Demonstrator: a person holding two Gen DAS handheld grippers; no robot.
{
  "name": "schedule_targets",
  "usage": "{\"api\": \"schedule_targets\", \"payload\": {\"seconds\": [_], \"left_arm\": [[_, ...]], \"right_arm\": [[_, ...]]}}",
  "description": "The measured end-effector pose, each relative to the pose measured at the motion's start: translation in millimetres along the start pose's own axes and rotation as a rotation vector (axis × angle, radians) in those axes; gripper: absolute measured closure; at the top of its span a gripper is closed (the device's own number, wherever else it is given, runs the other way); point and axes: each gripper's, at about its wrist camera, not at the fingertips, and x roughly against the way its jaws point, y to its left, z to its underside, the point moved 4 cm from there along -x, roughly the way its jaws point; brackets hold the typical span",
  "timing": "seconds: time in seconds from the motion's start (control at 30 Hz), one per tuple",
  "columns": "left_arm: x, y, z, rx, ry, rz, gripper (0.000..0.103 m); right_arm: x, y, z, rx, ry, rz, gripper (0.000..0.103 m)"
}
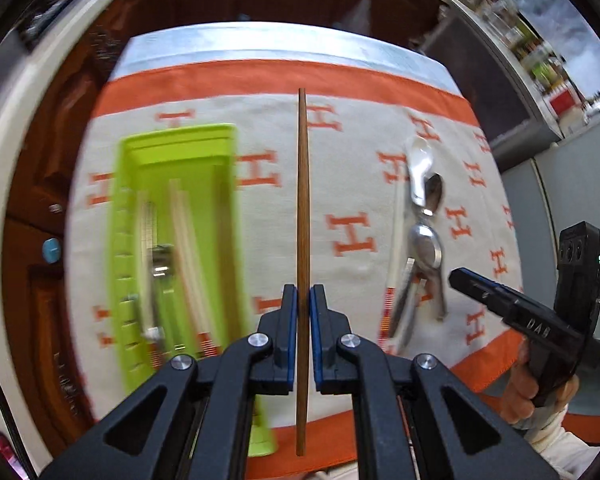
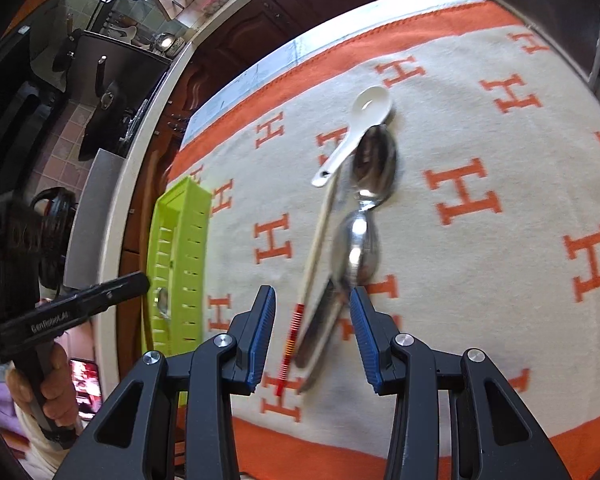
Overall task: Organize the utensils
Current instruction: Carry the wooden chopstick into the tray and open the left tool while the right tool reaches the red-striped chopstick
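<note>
Left wrist view: left gripper (image 1: 303, 300), jaws clamped on a brown wooden chopstick (image 1: 302, 200) running 12 to 6 o'clock, above the orange-and-cream H-patterned cloth (image 1: 340, 160) on the tabletop. Green utensil tray (image 1: 172, 144) at 9 o'clock, holding pale chopsticks and metal cutlery. Right wrist view: right gripper (image 2: 312, 340), jaws apart, empty, over steel spoons (image 2: 360, 240), white ceramic spoon (image 2: 364, 120) and red-ended chopstick (image 2: 312, 264).
</note>
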Motion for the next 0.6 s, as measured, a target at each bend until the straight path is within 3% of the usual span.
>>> {"api": "schedule_targets", "payload": {"seconds": [0.17, 0.27, 0.47, 0.5, 0.6], "left_arm": [[0.5, 72.9, 8.7, 0.096, 0.005, -0.104, 0.099], [-18.1, 103.0, 17.6, 0.148, 0.044, -0.111, 0.099], [-52.9, 111.2, 28.0, 0.141, 0.075, -0.129, 0.099], [-54.6, 111.8, 29.3, 0.134, 0.073, -0.138, 0.095], [-54.8, 113.0, 33.9, 0.128, 0.05, -0.146, 0.071]], "right_arm": [[-22.8, 18.3, -13.5, -0.033, 0.059, 0.019, 0.063], [-38.1, 21.2, -20.3, -0.067, 0.096, 0.067, 0.063], [-63.6, 24.1, -28.8, -0.096, 0.146, 0.15, 0.066], [-66.8, 25.4, -29.7, -0.093, 0.149, 0.169, 0.066], [-73.1, 27.5, -31.3, -0.09, 0.153, 0.211, 0.066]]}}
